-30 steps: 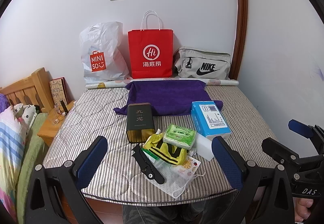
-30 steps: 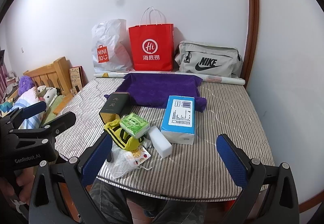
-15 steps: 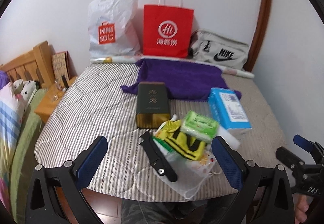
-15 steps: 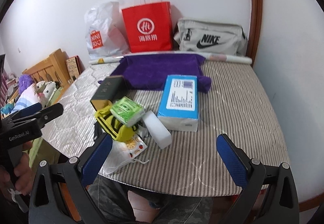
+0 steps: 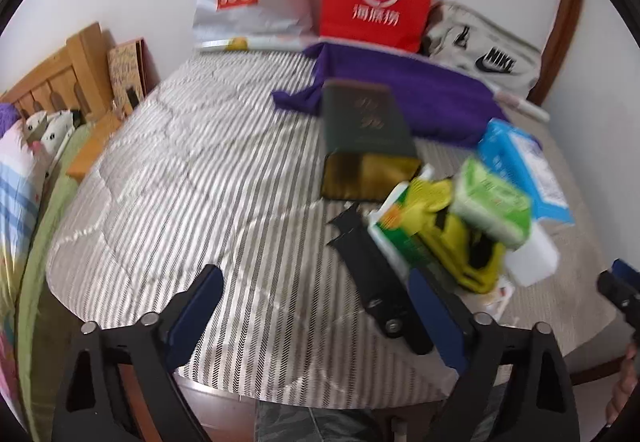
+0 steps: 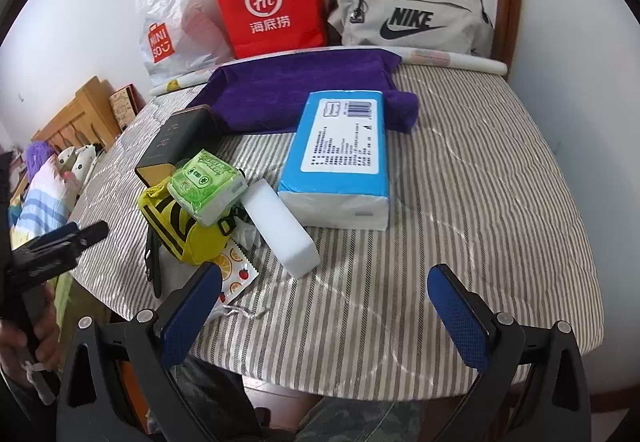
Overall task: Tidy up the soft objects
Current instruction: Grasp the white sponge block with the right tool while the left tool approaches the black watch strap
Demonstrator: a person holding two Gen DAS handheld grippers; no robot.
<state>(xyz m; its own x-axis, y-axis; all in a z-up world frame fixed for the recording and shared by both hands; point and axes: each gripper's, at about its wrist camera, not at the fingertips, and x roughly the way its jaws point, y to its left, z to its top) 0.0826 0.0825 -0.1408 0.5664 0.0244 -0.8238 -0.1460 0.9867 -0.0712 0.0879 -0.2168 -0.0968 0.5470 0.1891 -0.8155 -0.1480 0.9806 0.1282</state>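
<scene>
A: How do the two tools stand?

B: The left hand-held gripper (image 5: 316,306) has its jaws wide but closing, with nothing between them; it hangs over the near edge of the striped mattress (image 5: 208,162). The right hand-held gripper (image 6: 326,306) is spread wide and empty, also over the near edge.

A: What lies closest to them?

B: Just beyond the left one's right finger, a black folding tool (image 5: 380,278). Beside that, a yellow and black pouch (image 6: 180,222) with a green tissue pack (image 6: 204,182) resting on top. A white foam block (image 6: 280,226) lies just beside the pouch, touching a big blue tissue pack (image 6: 340,158). A fruit-print packet (image 6: 236,274) peeks from under the pouch.

A: And farther back?

B: A dark box (image 5: 364,118) lies behind the pouch, its far end on a purple towel (image 6: 296,90). Against the wall stand a white shopping bag (image 6: 172,22), a red paper bag (image 6: 268,2) and a grey pouch bag (image 6: 412,18).
</scene>
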